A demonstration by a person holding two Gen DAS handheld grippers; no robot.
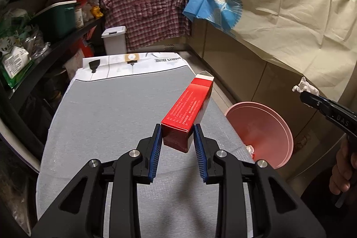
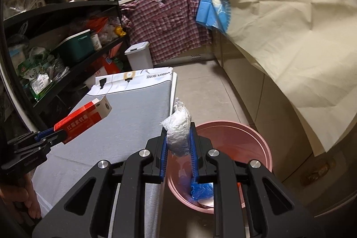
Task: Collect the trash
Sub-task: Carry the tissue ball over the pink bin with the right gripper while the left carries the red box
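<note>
My left gripper (image 1: 177, 133) is shut on a long red and white carton (image 1: 189, 106) and holds it above the grey ironing board (image 1: 107, 108). The carton (image 2: 89, 117) also shows at the left of the right wrist view, in the left gripper (image 2: 57, 134). My right gripper (image 2: 178, 139) is shut on a crumpled white tissue (image 2: 178, 128) and holds it over the near rim of a pink bucket (image 2: 252, 137). The bucket (image 1: 263, 126) stands on the floor right of the board. A blue wrapper (image 2: 200, 190) lies in it. The right gripper (image 1: 305, 95) holds the tissue (image 1: 304, 86) at the right edge of the left wrist view.
A black shelf rack (image 2: 67, 37) with bags and boxes runs along the left. A white lidded bin (image 2: 139, 55) stands beyond the board. A plaid shirt (image 1: 145, 12) and a cream cloth (image 1: 290, 21) hang from the counter at the right.
</note>
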